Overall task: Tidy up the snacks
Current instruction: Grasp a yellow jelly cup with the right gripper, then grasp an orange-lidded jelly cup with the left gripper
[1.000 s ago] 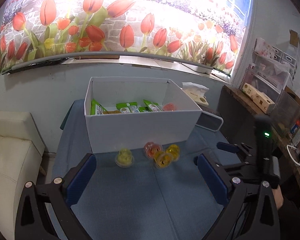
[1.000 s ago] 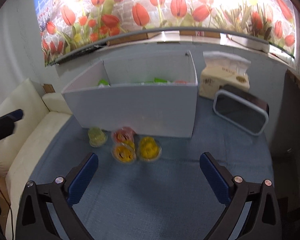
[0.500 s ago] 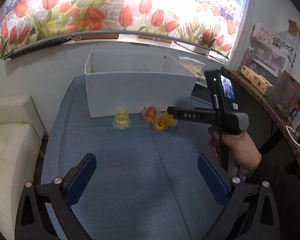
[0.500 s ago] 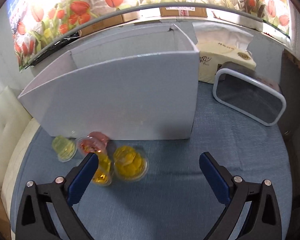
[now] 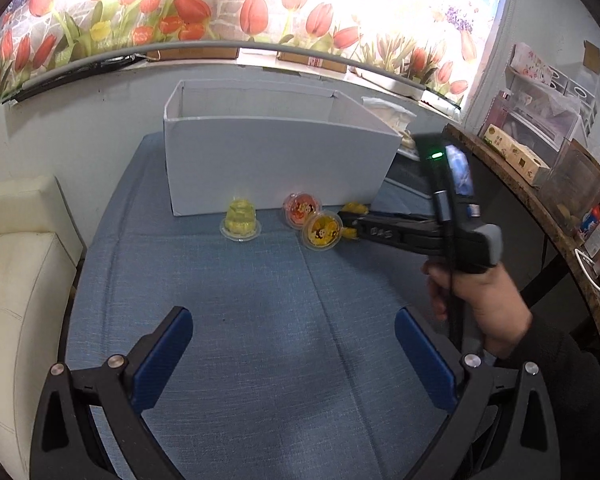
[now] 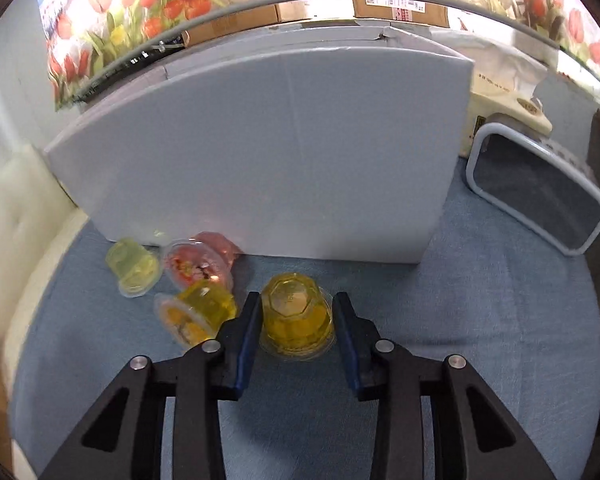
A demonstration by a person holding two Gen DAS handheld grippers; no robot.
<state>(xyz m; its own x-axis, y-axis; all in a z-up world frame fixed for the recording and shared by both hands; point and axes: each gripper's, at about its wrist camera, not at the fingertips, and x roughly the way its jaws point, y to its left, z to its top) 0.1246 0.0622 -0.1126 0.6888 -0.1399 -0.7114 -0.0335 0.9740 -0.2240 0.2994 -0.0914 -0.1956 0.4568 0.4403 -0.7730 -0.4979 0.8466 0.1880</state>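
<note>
Gingerly, the right gripper (image 6: 296,320) is closing around a light, slippery, crushable yellow jelly cup (image 6: 296,322), bracketing its sidewalls; the left gripper (image 5: 296,364) is hanging wide, empty.

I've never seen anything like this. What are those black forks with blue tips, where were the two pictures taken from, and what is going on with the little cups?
There is no robot here. A person holds a hand tool in each hand, and each tool ends in a two-finger gripper with blue pads. A camera on each tool looks forward along its fingers.

One picture comes from the left gripper, which is open over the blue tablecloth. It also shows the person's right hand holding the other tool.

The other picture comes from the right gripper. Its fingers sit on either side of a yellow jelly cup, upside down on the cloth; whether they already press it, I cannot tell.

Three more cups lie nearby: pale green, pink and orange. Behind them stands a white box.
</note>
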